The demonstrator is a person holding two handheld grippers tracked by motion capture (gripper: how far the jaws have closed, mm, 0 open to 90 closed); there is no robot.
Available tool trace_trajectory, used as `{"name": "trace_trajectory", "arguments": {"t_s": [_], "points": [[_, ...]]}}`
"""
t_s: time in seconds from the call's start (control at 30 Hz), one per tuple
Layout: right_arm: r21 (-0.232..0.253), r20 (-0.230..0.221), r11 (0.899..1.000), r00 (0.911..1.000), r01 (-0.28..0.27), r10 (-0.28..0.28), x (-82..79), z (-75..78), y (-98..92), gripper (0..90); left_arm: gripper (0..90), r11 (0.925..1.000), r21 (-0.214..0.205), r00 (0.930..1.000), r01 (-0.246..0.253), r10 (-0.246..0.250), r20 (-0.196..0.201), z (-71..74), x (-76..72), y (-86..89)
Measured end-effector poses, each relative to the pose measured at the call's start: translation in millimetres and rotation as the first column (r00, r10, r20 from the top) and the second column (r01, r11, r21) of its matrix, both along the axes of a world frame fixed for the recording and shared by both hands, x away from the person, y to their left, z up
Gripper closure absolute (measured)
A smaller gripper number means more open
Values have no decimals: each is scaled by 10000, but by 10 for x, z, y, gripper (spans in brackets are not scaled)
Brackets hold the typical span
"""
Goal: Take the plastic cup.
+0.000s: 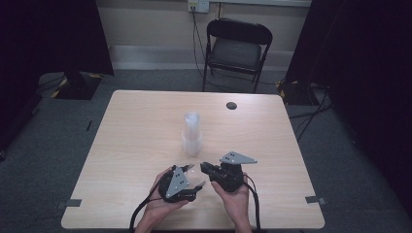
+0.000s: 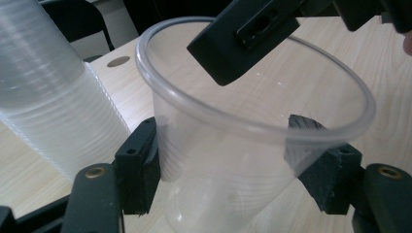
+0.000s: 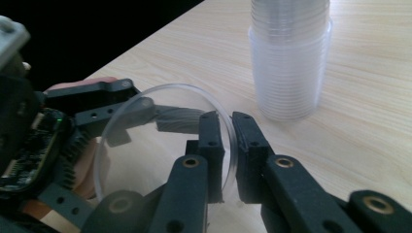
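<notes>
right gripper [image 3: 227, 155] — jaws pinch clear cup [image 3: 145, 141] rim | left gripper [image 2: 228, 165] — jaws grasp cup

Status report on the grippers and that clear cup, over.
Left gripper clamped around clear cup body. Right gripper pinching its rim. Cup stack stands apart behind; nothing blocking.

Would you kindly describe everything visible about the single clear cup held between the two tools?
The cup is thin, see-through plastic with a rolled rim and faint ribbing, empty and tilted. The left tool clamps its body from both sides; the right tool pinches its rim. It sits near the table's front edge, apart from the cup stack.
</notes>
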State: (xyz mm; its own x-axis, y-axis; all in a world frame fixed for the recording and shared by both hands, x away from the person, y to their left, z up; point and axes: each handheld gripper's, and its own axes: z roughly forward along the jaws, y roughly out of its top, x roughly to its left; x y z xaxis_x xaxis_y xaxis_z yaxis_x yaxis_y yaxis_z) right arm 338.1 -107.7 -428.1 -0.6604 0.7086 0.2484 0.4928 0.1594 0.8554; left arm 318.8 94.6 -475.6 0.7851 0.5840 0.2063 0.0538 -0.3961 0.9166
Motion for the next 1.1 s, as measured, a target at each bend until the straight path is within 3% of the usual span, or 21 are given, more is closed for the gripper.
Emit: {"name": "trace_trajectory", "arguments": {"t_s": [0.13,0.3,0.47,0.8,0.97,1.1], "points": [[7,-220,10000,9998,1,-1,16,-9,2,849,296,9998,189,9992,-9,2,405,6,-19,-8],[-501,-565,9987,9983,91,-119,32,-31,47,854,238,9995,238,9949,195,-218,989,29,-63,-36],[-691,-781,9976,9969,7,-61,45,-45,71,854,230,9990,390,9954,205,-240,928,23,-64,-44],[-713,-1016,9975,9948,-28,-44,50,-46,85,852,232,9995,256,9969,164,-183,769,17,-54,-61],[-800,-850,9968,9964,10,-78,47,-43,88,841,248,9999,104,9977,118,-125,668,20,-48,-52],[-584,-681,9983,9976,90,-130,39,-35,77,800,289,9999,-155,9979,-2,12,640,22,-42,-48]]}}
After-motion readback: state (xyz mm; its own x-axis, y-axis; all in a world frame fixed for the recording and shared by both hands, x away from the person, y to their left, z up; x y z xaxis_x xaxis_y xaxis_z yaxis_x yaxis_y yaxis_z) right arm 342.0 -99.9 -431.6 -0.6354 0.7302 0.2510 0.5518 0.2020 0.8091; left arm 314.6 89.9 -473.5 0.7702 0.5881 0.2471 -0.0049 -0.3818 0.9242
